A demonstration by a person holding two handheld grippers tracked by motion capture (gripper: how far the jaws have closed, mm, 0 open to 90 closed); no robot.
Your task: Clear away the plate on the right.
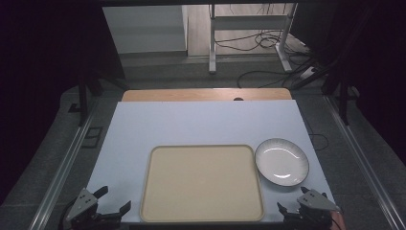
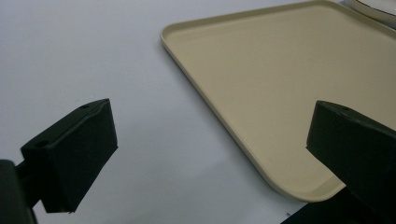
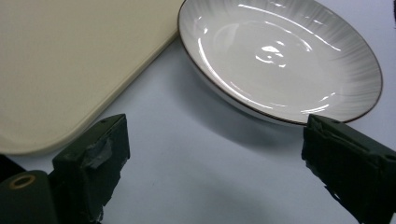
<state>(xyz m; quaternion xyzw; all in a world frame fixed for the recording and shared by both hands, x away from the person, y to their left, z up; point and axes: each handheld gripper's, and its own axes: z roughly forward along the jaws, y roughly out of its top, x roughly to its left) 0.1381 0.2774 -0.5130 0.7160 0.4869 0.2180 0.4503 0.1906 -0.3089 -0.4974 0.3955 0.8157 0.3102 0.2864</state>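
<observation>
Right now the right gripper [image 1: 293, 207], at the lower right of the high view, is holding its jaws wide apart with nothing between them. The plate [image 3: 280, 58] is sitting just ahead of them, touching the tray [image 1: 201, 184] beside it. The left gripper [image 1: 112, 201], also wide open and empty, is waiting far across at the lower left, so the right one is nearer.

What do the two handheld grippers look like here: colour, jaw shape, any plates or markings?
Both are black, each with two blocky jaws. The left gripper and right gripper each carry a grey three-cornered plate with small dark holes. The right gripper's jaw pads look scuffed.
</observation>
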